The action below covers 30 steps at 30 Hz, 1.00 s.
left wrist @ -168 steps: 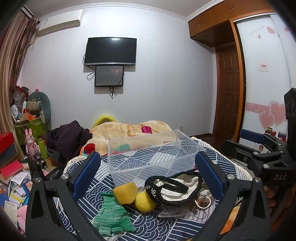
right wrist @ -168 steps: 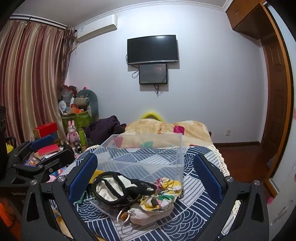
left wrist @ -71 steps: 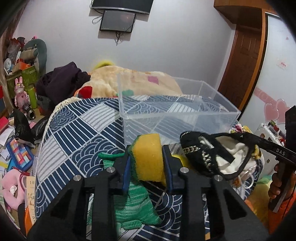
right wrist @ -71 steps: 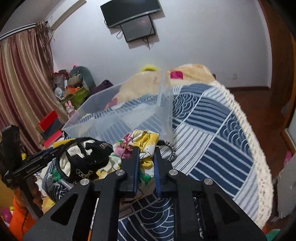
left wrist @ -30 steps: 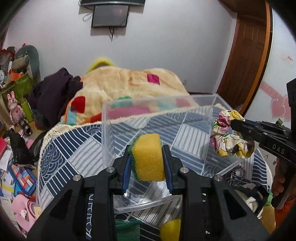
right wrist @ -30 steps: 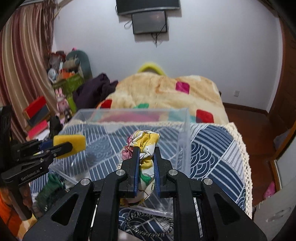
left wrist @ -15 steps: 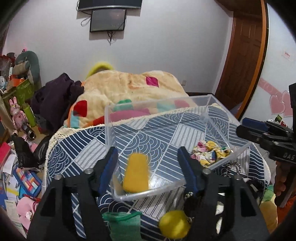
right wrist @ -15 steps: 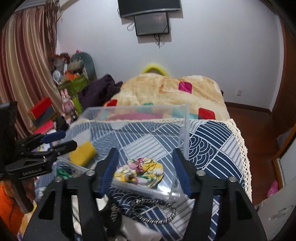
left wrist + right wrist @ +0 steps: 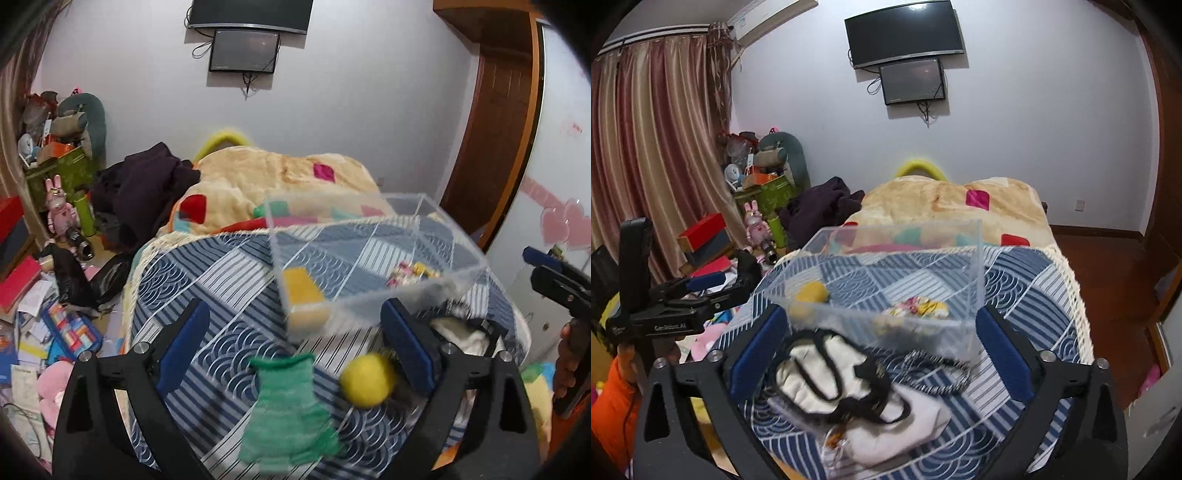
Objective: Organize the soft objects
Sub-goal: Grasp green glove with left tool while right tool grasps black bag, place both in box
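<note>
The right gripper point(image 9: 879, 354) has its blue pads spread wide apart, above a white pouch with black straps point(image 9: 849, 391) on the blue patterned cover point(image 9: 1027, 295). Behind it stands a clear plastic box point(image 9: 975, 258), holding a yellow sponge point(image 9: 812, 291) and a floral cloth point(image 9: 918, 307). At left, the left gripper point(image 9: 705, 286) is also spread.

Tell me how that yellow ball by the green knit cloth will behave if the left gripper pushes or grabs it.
The yellow ball looks round and fuzzy, so a push would probably roll it across the bedspread. It seems soft and light, likely squashing between the fingers. The open left gripper could probably close around it.
</note>
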Each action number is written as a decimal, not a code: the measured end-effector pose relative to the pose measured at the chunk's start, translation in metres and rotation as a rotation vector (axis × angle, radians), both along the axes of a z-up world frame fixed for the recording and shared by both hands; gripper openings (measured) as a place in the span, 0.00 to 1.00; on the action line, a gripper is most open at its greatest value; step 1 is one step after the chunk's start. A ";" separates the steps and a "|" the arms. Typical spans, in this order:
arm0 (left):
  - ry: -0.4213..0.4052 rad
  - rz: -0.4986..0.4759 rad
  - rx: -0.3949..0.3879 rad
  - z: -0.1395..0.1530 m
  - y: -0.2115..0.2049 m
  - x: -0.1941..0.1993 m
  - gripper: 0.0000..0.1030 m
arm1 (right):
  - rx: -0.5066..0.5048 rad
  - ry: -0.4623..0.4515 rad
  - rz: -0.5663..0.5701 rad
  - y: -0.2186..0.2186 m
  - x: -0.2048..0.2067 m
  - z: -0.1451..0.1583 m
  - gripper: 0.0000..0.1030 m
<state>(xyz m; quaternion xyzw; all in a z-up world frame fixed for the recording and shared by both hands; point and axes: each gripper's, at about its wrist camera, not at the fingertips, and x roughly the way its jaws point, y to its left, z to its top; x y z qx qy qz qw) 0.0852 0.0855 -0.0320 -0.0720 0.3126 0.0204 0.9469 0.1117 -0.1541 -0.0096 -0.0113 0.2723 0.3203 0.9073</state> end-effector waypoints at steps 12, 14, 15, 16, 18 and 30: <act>0.114 -0.003 0.035 -0.057 -0.003 -0.033 0.92 | -0.080 0.110 0.093 0.035 -0.016 -0.051 1.00; 0.138 -0.009 0.025 -0.066 -0.003 -0.035 0.92 | -0.076 0.120 0.103 0.041 -0.015 -0.053 1.00; 0.148 -0.010 0.020 -0.070 -0.003 -0.036 0.92 | -0.075 0.123 0.104 0.043 -0.017 -0.053 1.00; 0.154 -0.010 0.017 -0.073 -0.003 -0.036 0.92 | -0.079 0.124 0.101 0.047 -0.016 -0.054 1.00; 0.161 -0.010 0.011 -0.078 -0.003 -0.036 0.92 | -0.084 0.120 0.102 0.052 -0.017 -0.056 1.00; 0.158 -0.053 0.014 -0.088 -0.015 -0.033 0.71 | -0.172 0.106 0.039 0.068 -0.008 -0.073 0.95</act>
